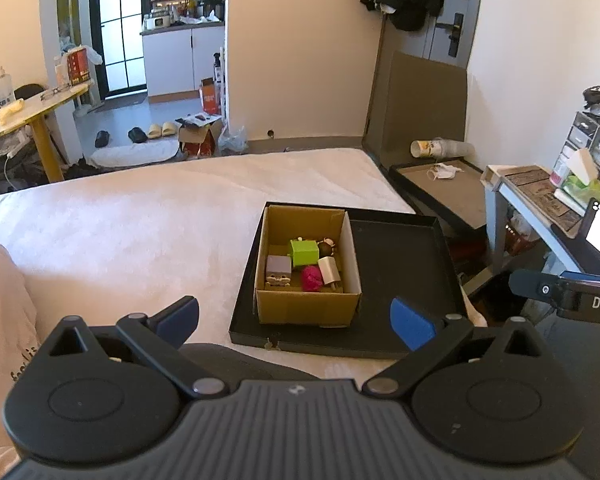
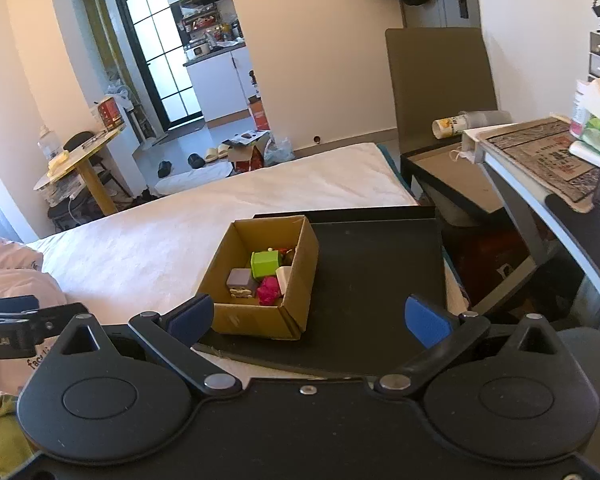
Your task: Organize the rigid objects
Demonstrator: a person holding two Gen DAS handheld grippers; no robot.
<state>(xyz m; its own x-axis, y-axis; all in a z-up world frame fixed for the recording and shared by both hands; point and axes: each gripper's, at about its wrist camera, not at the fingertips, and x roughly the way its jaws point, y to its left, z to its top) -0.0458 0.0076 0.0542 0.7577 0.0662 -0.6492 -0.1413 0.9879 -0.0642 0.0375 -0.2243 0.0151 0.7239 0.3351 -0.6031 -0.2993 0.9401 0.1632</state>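
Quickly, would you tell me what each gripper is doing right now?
Left gripper: open, holding nothing.
Right gripper: open, holding nothing.

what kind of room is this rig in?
Most likely a small studio flat, working on a bed: a white mattress holds the black tray and cardboard box, a kitchenette shows through the doorway, and slippers lie on the floor.

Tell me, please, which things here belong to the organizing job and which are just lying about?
Belonging: cardboard box, black tray, green block, grey block, pink piece, white piece.

Lying about: face mask, tissue pack, slippers, glasses.
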